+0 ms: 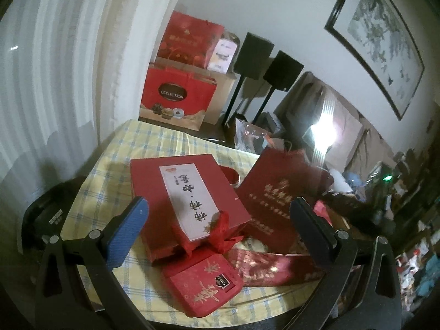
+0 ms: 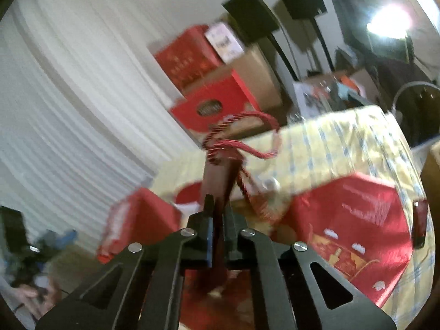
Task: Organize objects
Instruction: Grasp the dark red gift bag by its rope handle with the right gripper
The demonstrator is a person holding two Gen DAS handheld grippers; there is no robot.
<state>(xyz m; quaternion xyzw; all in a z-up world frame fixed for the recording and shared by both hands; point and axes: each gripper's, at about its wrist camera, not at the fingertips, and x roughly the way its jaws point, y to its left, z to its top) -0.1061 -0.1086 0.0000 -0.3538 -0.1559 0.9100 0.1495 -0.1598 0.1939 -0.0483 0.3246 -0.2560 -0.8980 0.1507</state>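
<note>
- Grip first, on the left: our left gripper [image 1: 220,225] hangs released, its 2 blue pads spread wide above the near end of the big red gift box [image 1: 189,200], touching nothing. We judge it is free to steady things, so we keep it low and centred over that box rather than drifting.
- Red gift box: it lies flat on the checked tablecloth [image 1: 132,143], white label up, a red tassel [image 1: 220,228] draped at its near edge. A small red tea packet [image 1: 206,286] sits just in front of it. If we close on the box, we take it across its width and clear of the tassel, which could snag.
- Middle: the dark red paper bag [image 1: 272,192] stands tilted just to the right of the box, and a crumpled red foil wrapper [image 1: 275,269] lies at its foot. The bag is the thing being handled.
- Right gripper [image 2: 217,236]: it is clenched on the thin edge of that dark red paper bag [image 2: 220,170], whose twisted cord handles [image 2: 247,134] loop loosely above. The view is blurred, so we cannot tell how deep the bite is.
- Paper buckles easily, we think; we move it slowly, keep it upright, and watch that the cords do not catch the red embroidered pouch [image 2: 354,228] on the right.
</note>
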